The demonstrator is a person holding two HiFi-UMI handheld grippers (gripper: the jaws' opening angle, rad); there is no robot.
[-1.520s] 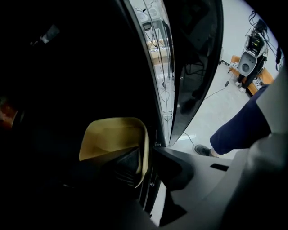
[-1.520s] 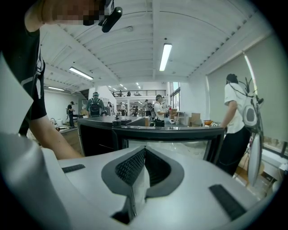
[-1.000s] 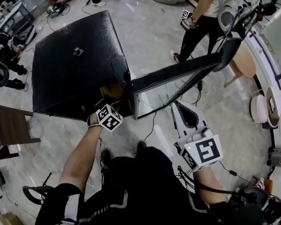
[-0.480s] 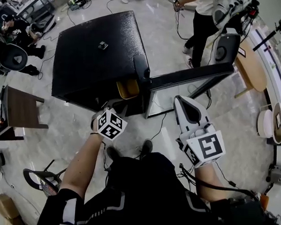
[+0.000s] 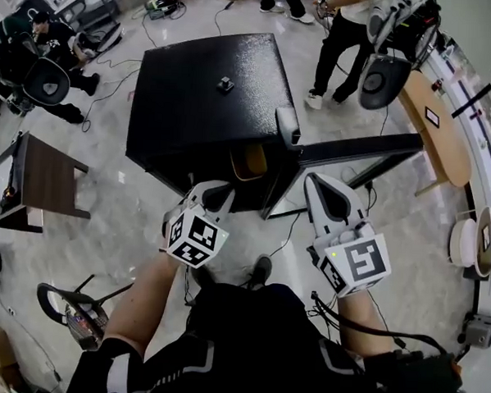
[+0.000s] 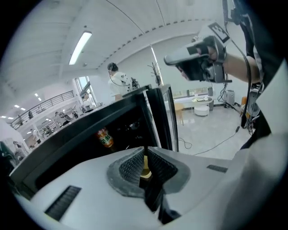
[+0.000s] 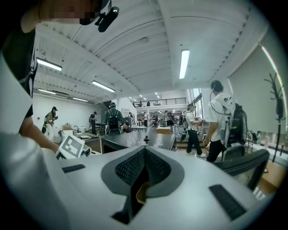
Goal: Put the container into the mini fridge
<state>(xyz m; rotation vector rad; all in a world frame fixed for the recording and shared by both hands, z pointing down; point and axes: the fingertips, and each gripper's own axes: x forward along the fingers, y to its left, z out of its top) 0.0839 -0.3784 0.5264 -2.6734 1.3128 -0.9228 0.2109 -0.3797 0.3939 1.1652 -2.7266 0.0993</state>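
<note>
Two grippers hang before the open black mini fridge (image 5: 202, 91): my left gripper (image 5: 220, 189) is closing its jaws, nearly together with nothing between them, and my right gripper (image 5: 320, 184) has its jaws pressed together, empty. I see the yellow container (image 5: 249, 160) sitting inside the fridge.

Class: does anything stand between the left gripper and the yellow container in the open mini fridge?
Nothing visible: the left gripper, jaws closing on nothing, faces the yellow container inside the black mini fridge.
</note>
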